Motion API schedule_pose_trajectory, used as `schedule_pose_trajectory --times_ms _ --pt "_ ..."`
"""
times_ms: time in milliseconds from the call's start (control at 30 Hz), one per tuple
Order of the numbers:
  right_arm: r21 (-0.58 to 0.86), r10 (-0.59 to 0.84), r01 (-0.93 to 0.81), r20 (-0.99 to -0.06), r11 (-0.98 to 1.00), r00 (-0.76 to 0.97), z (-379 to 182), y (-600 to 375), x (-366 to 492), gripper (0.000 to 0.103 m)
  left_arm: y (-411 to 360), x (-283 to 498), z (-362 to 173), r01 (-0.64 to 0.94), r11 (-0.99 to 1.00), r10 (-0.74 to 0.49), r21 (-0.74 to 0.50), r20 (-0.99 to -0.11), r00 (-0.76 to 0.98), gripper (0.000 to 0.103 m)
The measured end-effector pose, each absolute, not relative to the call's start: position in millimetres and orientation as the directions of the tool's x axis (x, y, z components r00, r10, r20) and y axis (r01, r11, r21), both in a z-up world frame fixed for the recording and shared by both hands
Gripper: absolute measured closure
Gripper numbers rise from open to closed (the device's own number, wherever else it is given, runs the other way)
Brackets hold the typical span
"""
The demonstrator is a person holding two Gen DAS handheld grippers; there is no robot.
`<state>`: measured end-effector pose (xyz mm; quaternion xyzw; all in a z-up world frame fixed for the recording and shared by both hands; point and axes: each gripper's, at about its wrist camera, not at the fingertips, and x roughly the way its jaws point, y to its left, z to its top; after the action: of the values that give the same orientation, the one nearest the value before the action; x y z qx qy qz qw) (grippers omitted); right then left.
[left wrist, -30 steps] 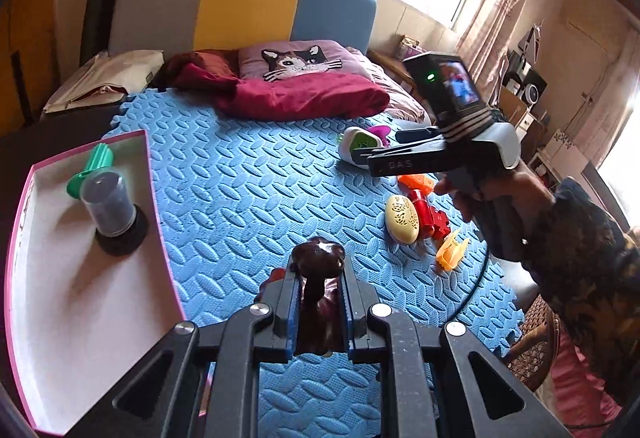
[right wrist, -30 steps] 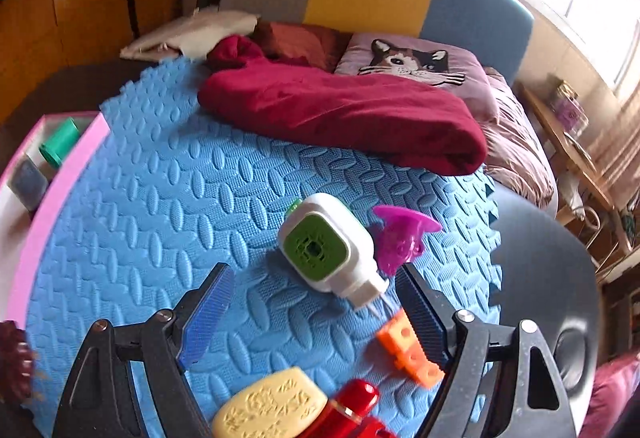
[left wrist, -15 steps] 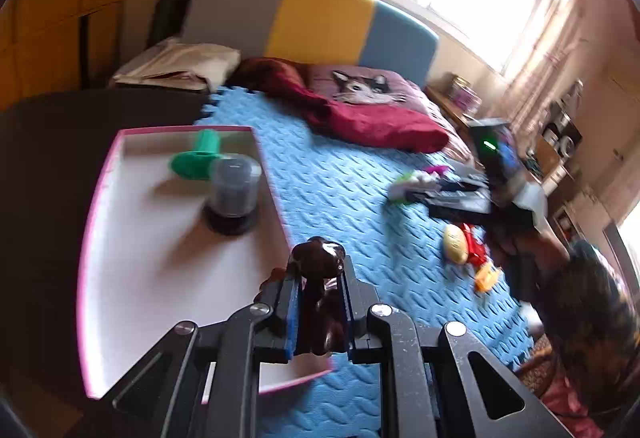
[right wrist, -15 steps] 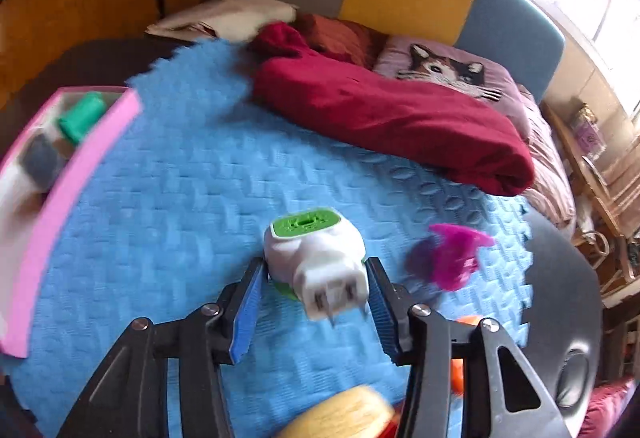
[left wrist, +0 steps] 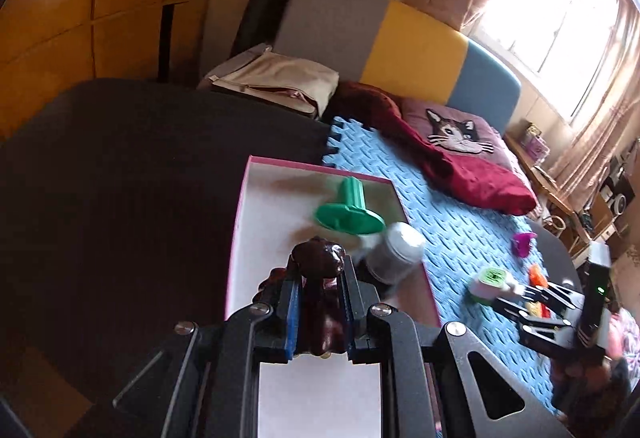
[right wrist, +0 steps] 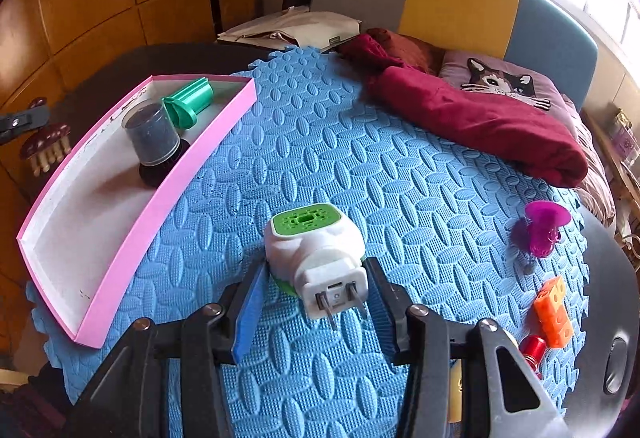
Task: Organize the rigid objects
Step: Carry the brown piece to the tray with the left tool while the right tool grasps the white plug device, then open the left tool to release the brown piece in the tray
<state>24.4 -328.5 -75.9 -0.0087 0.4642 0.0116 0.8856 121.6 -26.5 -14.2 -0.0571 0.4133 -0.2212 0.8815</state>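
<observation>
My left gripper (left wrist: 318, 278) is shut on a dark brown mushroom-shaped brush (left wrist: 318, 264) and holds it over the pink-rimmed white tray (left wrist: 264, 222). The brush and gripper also show at the left edge of the right wrist view (right wrist: 44, 145). In the tray lie a green plastic piece (left wrist: 348, 209) and a grey capped jar on a black base (left wrist: 394, 252). My right gripper (right wrist: 316, 290) is shut on a white and green plug-in device (right wrist: 316, 250), held above the blue foam mat (right wrist: 360, 165); it also shows in the left wrist view (left wrist: 494, 280).
A purple toy (right wrist: 542, 228), an orange block (right wrist: 554, 312) and a red piece (right wrist: 530, 350) lie on the mat's right side. A dark red blanket (right wrist: 480, 121) and a cat cushion (right wrist: 504, 81) lie at the back. The mat rests on a dark table (left wrist: 120, 165).
My left gripper swung left with the brush, from over the mat to over the tray. My right gripper closed on the plug-in device and lifted it off the mat.
</observation>
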Motion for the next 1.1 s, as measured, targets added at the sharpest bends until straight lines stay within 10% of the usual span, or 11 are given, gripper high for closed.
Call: schedule_pose_trajectory --times_ms 500,633,1100 --pt "0.007 0.001 0.009 -0.816 1.0 0.578 -77.4 -336.9 29.9 0.055 -73.8 228.4 -43.8 0.306 0.929 -0.348 -0.209 -0.775 0.527 0.084" --pt "-0.001 -0.008 0.013 -0.816 1.0 0.578 -77.9 -337.1 31.3 0.055 -71.1 226.9 -41.4 0.293 0.93 -0.355 -0.224 -0.755 0.551 0.043" --pt "-0.004 -0.016 0.023 -0.824 1.0 0.566 -79.7 -338.0 40.5 0.054 -29.1 121.9 -28.4 0.261 0.938 -0.342 -0.226 -0.712 0.613 0.036"
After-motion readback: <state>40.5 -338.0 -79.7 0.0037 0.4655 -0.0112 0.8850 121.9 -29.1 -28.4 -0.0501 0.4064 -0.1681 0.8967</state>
